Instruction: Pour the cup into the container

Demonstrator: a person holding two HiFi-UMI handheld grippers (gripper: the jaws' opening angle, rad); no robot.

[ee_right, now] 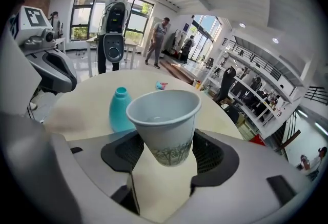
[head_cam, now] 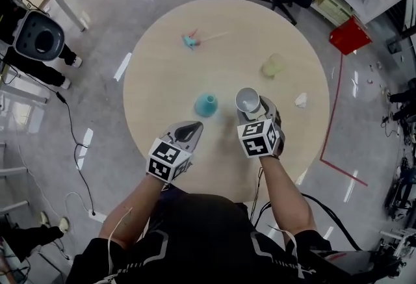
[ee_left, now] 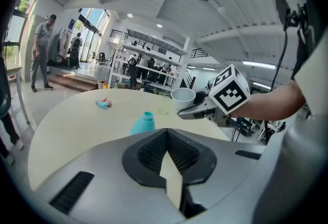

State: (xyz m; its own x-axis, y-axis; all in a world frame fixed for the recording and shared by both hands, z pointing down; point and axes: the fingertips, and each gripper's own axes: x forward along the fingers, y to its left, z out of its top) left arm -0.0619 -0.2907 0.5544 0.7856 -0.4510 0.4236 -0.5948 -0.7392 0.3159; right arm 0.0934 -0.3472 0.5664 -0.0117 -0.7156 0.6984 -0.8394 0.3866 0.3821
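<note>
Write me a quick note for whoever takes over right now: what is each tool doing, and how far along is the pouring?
Right tool: shut on the paper cup, held roughly upright just right of the teal container.
Left tool: shut and empty, near the table's front edge.
Teal container: upright on the round table, nothing touching it.
Done: cup gripped.
Left: bring the cup over the container's narrow mouth and tip it. I cannot tell what is in the cup.

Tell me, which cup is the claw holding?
The white paper cup, pinched in the right claw. The pale yellow cup stands alone on the table, untouched.
</note>
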